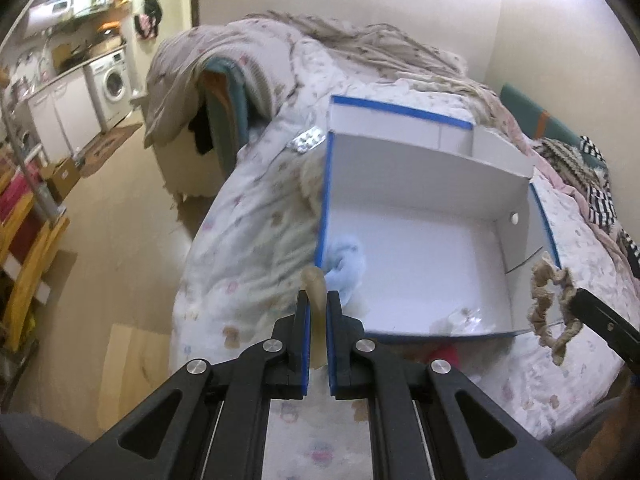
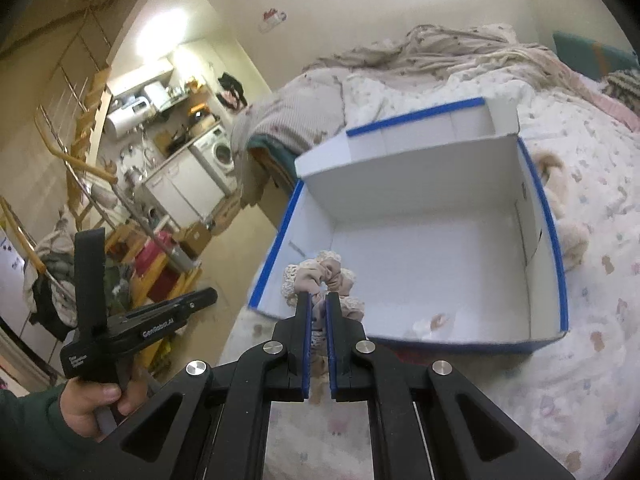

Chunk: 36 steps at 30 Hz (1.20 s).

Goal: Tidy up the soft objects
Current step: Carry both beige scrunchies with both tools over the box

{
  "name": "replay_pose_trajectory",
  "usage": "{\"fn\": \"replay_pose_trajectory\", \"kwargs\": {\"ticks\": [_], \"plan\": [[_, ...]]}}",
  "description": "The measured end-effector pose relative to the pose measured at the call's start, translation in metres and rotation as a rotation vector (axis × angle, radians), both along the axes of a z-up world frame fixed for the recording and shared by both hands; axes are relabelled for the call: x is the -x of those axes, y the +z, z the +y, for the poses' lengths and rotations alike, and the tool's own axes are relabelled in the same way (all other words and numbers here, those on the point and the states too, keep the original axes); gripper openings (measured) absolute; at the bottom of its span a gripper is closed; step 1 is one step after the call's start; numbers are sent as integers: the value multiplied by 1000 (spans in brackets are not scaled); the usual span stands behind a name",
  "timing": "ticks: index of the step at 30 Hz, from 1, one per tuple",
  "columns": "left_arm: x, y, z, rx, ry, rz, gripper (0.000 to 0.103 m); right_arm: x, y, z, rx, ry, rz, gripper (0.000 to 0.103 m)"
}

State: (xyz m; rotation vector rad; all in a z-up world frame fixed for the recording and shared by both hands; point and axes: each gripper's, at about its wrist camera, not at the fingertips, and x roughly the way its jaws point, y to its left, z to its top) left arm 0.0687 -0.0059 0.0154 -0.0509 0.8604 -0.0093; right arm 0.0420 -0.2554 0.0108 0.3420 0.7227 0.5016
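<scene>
A white cardboard box with blue edges (image 1: 420, 248) (image 2: 420, 248) lies open on the bed. My left gripper (image 1: 318, 300) is shut on a small beige soft piece (image 1: 315, 280) at the box's near left corner. A light blue soft cloth (image 1: 346, 260) lies inside that corner. My right gripper (image 2: 318, 300) is shut on beige scrunchies (image 2: 320, 276) held over the box's near left edge. In the left wrist view the scrunchies (image 1: 550, 300) hang from the right gripper (image 1: 576, 294) beside the box's right wall.
A patterned quilt (image 1: 256, 216) covers the bed, with a heaped blanket (image 1: 360, 36) at the back. A blister pack (image 1: 306, 140) lies left of the box. A cream plush (image 2: 568, 232) lies right of the box. Striped fabric (image 1: 592, 184) lies far right. Floor and kitchen units (image 1: 76, 92) are left.
</scene>
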Motion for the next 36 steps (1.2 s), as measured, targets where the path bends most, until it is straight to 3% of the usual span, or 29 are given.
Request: {"fn": "replay_pose_trajectory", "kwargs": {"ticks": [18, 27, 36], "plan": [[-71, 4, -47, -86, -106, -15, 6, -56, 5, -22, 26, -83, -21, 8], [-100, -25, -63, -106, -126, -5, 6, -86, -4, -25, 77, -119, 1, 8], [-115, -54, -65, -77, -135, 38, 7, -106, -36, -17, 171, -157, 116, 8]]}}
